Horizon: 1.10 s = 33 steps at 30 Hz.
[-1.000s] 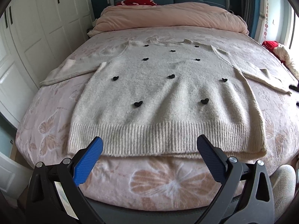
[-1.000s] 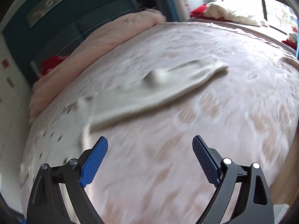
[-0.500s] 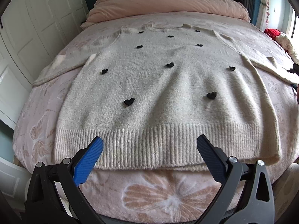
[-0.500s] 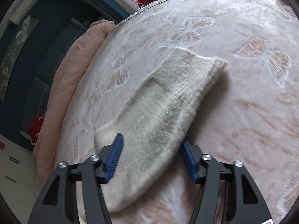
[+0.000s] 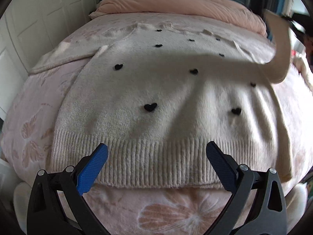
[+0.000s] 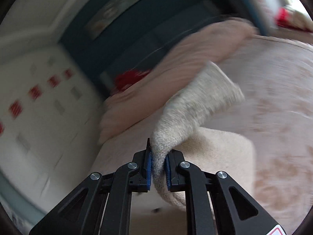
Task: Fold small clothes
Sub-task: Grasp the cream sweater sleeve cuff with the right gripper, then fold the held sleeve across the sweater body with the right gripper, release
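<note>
The left gripper (image 5: 156, 157) pointed steeply downward with its blue-padded jaws spread wide and nothing between them, while the right gripper (image 6: 158, 165) was closing, its blue pads (image 6: 149, 165) pinching a fold of cream knit sleeve (image 6: 199, 101).

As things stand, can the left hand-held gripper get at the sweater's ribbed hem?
Probably yes: the left hand-held gripper is open just above the ribbed hem, nothing lying between.

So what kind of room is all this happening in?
Most likely a bedroom. A cream sweater lies spread on a bed with a pink butterfly-patterned cover, a folded pink duvet sits at its head, and white wardrobe doors stand alongside.
</note>
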### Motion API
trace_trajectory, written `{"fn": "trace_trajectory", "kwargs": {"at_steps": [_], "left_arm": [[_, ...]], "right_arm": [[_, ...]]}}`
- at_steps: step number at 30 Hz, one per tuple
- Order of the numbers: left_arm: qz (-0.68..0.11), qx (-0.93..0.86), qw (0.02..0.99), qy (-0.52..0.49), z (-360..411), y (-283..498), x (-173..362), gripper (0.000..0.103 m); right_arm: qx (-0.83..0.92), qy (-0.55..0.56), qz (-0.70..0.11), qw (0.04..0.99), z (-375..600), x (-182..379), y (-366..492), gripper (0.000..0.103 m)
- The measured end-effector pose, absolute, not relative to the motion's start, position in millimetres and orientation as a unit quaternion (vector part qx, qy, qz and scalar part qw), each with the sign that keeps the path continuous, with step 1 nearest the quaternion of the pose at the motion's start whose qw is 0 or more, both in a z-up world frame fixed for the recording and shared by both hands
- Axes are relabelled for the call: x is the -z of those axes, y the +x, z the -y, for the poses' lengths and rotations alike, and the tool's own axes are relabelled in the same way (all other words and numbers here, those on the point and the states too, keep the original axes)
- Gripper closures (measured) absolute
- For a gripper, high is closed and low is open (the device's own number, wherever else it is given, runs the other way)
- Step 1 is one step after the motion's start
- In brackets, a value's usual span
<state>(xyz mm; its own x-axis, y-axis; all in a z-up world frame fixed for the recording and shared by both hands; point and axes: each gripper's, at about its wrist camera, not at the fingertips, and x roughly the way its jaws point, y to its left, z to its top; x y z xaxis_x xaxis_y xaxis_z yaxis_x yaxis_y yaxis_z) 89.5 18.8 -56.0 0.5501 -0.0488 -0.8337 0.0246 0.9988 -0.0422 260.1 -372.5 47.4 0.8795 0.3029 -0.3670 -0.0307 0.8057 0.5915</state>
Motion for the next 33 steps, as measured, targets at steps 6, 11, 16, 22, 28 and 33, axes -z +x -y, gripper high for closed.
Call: {"fn": "trace_trajectory", "kwargs": {"at_steps": [6,11,16,22,28,33], "left_arm": [[-0.463,0.038,0.882,-0.076,-44.9,114.0,35.9,0.005],[-0.44,0.078,0.886,-0.127,-66.1,176.0,16.0,0.005],[-0.443,0.082,0.875,-0.175,-70.9,270.1,34.7,0.005],[-0.48,0.016,0.845,-0.234,-70.7,362.9,90.8,0.006],[-0.478,0.01,0.845,-0.238,-70.3,395.6,91.2,0.084],[-0.401,0.056,0.891,-0.202,-59.8,410.8,35.8,0.095]], "right_arm": [[-0.216,0.192,-0.328,0.9,185.4,-13.7,311.6,0.075],[-0.177,0.254,-0.341,0.888,192.9,30.8,263.2,0.047],[-0.08,0.313,-0.375,0.869,257.7,79.5,206.6,0.047],[-0.016,0.393,-0.374,0.84,307.8,121.1,195.3,0.046],[-0.011,0.495,-0.327,0.805,341.7,146.7,226.1,0.047],[-0.015,0.458,-0.271,0.846,347.6,103.2,242.6,0.096]]}}
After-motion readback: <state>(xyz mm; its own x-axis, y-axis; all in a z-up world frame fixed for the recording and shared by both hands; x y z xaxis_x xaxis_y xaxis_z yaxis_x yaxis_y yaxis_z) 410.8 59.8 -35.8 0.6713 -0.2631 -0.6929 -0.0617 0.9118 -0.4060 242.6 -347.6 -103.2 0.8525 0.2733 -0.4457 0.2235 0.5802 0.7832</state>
